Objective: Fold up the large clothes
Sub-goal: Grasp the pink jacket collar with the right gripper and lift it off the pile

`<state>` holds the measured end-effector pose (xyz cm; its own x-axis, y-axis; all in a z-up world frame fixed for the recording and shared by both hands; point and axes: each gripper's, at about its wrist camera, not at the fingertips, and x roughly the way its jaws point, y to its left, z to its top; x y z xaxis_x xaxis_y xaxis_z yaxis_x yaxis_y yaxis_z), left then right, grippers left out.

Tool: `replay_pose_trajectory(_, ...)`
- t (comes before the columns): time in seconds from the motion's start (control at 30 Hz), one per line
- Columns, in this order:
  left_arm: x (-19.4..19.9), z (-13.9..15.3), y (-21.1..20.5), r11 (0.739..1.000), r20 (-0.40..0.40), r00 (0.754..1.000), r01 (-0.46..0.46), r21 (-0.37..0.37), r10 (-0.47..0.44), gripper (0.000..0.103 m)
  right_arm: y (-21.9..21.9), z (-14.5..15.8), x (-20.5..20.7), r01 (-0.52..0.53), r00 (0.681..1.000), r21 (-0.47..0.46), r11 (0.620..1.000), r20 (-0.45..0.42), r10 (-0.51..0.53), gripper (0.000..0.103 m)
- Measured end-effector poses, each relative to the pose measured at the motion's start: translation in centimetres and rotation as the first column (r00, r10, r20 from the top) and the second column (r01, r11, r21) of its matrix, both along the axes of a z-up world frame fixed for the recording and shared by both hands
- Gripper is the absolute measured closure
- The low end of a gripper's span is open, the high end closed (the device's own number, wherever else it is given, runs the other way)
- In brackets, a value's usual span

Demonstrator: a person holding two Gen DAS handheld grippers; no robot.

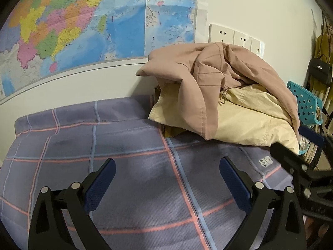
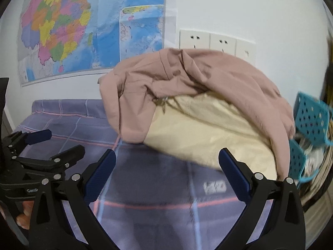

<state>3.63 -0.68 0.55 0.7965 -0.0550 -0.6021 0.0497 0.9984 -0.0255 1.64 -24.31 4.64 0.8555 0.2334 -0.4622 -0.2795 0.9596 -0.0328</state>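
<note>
A crumpled dusty-pink garment (image 1: pixel 210 73) (image 2: pixel 187 79) with a metal zip pull lies heaped over a cream-yellow garment (image 1: pixel 245 118) (image 2: pixel 197 135) at the far right of the bed. My left gripper (image 1: pixel 166 166) hangs open over the bare sheet, short of the pile, nothing between its fingers. My right gripper (image 2: pixel 166 158) is open too, its fingertips just short of the cream cloth's near edge. Each gripper shows in the other's view: the right one (image 1: pixel 299 145) at the right edge, the left one (image 2: pixel 54 143) at the left.
The bed has a purple sheet (image 1: pixel 104 145) (image 2: pixel 156 198) with pink and blue checks. A map (image 1: pixel 83 20) and white wall sockets (image 1: pixel 235 37) are on the wall behind. A turquoise perforated basket (image 1: pixel 306 104) (image 2: pixel 312 120) stands right of the pile. A hand's fingers (image 2: pixel 25 214) show at lower left.
</note>
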Motion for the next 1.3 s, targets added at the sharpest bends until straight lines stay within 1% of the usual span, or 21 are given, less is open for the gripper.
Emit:
replay_pose_trajectory(0.07, 1.1, 0.1, 0.2, 1.0, 0.001, 1.0, 0.014, 0.003, -0.014, 0.007, 0.5, 0.4, 1.3, -0.01, 1.0, -0.044, 0.999, 0.022, 0.011, 0.006)
replay_pose_trajectory(0.2, 3.2, 0.3, 0.7, 1.0, -0.003, 1.0, 0.017, -0.003, -0.017, 0.007, 1.4, 0.9, 4.2, -0.048, 0.998, -0.078, 0.996, 0.046, 0.052, 0.006)
replay_pose_trajectory(0.3, 4.7, 0.0, 1.3, 1.0, -0.008, 1.0, 0.008, 0.0, -0.008, 0.007, 2.4, 0.7, 6.5, -0.062, 0.996, -0.142, 0.988, 0.056, 0.07, 0.009)
replay_pose_trajectory(0.4, 5.8, -0.4, 2.0, 1.0, -0.018, 1.0, -0.016, 0.009, 0.016, 0.007, 3.6, 0.3, 8.8, -0.083, 0.994, -0.191, 0.978, 0.053, 0.095, 0.019)
replay_pose_trajectory(0.47, 6.4, -0.6, 2.6, 0.999, -0.024, 0.999, -0.034, 0.012, 0.034, 0.007, 4.6, 0.0, 10.0, -0.087, 0.991, -0.237, 0.968, 0.076, 0.108, 0.022)
replay_pose_trajectory(0.53, 6.9, -0.8, 3.2, 0.998, -0.025, 0.998, -0.056, 0.019, 0.056, 0.007, 5.8, -0.3, 11.4, -0.082, 0.988, -0.3, 0.95, 0.1, 0.117, 0.033)
replay_pose_trajectory(0.67, 7.8, -0.9, 4.8, 0.995, -0.027, 0.995, -0.093, 0.02, 0.094, 0.007, 7.8, -0.5, 13.4, -0.111, 0.976, -0.374, 0.921, 0.135, 0.172, 0.037)
replay_pose_trajectory(0.7, 8.0, -0.9, 5.2, 0.994, -0.026, 0.994, -0.104, 0.024, 0.104, 0.007, 8.2, -0.4, 13.7, -0.116, 0.972, -0.388, 0.914, 0.145, 0.185, 0.044)
replay_pose_trajectory(0.73, 8.1, -1.0, 5.5, 0.993, -0.025, 0.993, -0.111, 0.028, 0.111, 0.007, 8.6, -0.2, 14.0, -0.132, 0.967, -0.399, 0.907, 0.148, 0.206, 0.058)
replay_pose_trajectory(0.77, 8.4, -1.0, 5.9, 0.992, -0.024, 0.993, -0.119, 0.032, 0.119, 0.007, 8.9, 0.0, 14.3, -0.169, 0.963, -0.401, 0.9, 0.126, 0.237, 0.067)
replay_pose_trajectory(0.8, 8.6, -1.0, 6.3, 0.991, -0.023, 0.992, -0.127, 0.039, 0.128, 0.007, 8.9, 0.4, 14.3, -0.195, 0.959, -0.401, 0.895, 0.114, 0.26, 0.079)
replay_pose_trajectory(0.83, 8.8, -1.0, 6.7, 0.99, -0.021, 0.99, -0.135, 0.045, 0.136, 0.007, 8.8, 1.0, 14.1, -0.205, 0.955, -0.398, 0.894, 0.118, 0.272, 0.087)
replay_pose_trajectory(0.87, 8.9, -1.0, 7.0, 0.989, -0.018, 0.99, -0.139, 0.047, 0.14, 0.007, 8.5, 1.6, 13.9, -0.206, 0.953, -0.393, 0.896, 0.127, 0.275, 0.089)
replay_pose_trajectory(0.9, 9.1, -1.0, 7.5, 0.989, -0.016, 0.99, -0.143, 0.048, 0.143, 0.007, 7.7, 2.8, 13.5, -0.201, 0.953, -0.372, 0.906, 0.141, 0.27, 0.092)
replay_pose_trajectory(0.93, 9.4, -0.9, 7.9, 0.988, -0.012, 0.989, -0.146, 0.048, 0.147, 0.007, 7.0, 3.8, 13.3, -0.2, 0.953, -0.348, 0.916, 0.146, 0.264, 0.093)
replay_pose_trajectory(1.0, 9.7, -0.6, 8.5, 0.989, 0.006, 0.99, -0.138, 0.047, 0.138, 0.007, 4.5, 7.0, 12.3, -0.193, 0.952, -0.266, 0.944, 0.181, 0.246, 0.095)
replay_pose_trajectory(1.1, 10.0, 0.5, 8.3, 0.993, 0.061, 0.994, -0.09, 0.07, 0.086, 0.007, 0.9, 12.1, 10.3, -0.177, 0.947, -0.155, 0.972, 0.244, 0.211, 0.096)
replay_pose_trajectory(1.13, 10.0, 0.9, 8.0, 0.994, 0.081, 0.994, -0.075, 0.079, 0.069, 0.007, 0.1, 13.4, 9.9, -0.175, 0.945, -0.129, 0.976, 0.257, 0.204, 0.096)
replay_pose_trajectory(1.17, 10.0, 1.5, 7.7, 0.995, 0.115, 0.993, -0.043, 0.086, 0.032, 0.007, -1.0, 15.2, 9.4, -0.17, 0.942, -0.098, 0.981, 0.276, 0.19, 0.096)
replay_pose_trajectory(1.23, 10.2, 2.4, 7.0, 0.996, 0.164, 0.986, 0.009, 0.089, -0.023, 0.007, -2.5, 17.9, 8.6, -0.148, 0.936, -0.072, 0.986, 0.312, 0.163, 0.097)
replay_pose_trajectory(1.3, 10.6, 3.6, 6.1, 0.993, 0.221, 0.97, 0.084, 0.078, -0.1, 0.007, -3.9, 20.2, 8.5, -0.131, 0.935, -0.042, 0.99, 0.327, 0.138, 0.099)
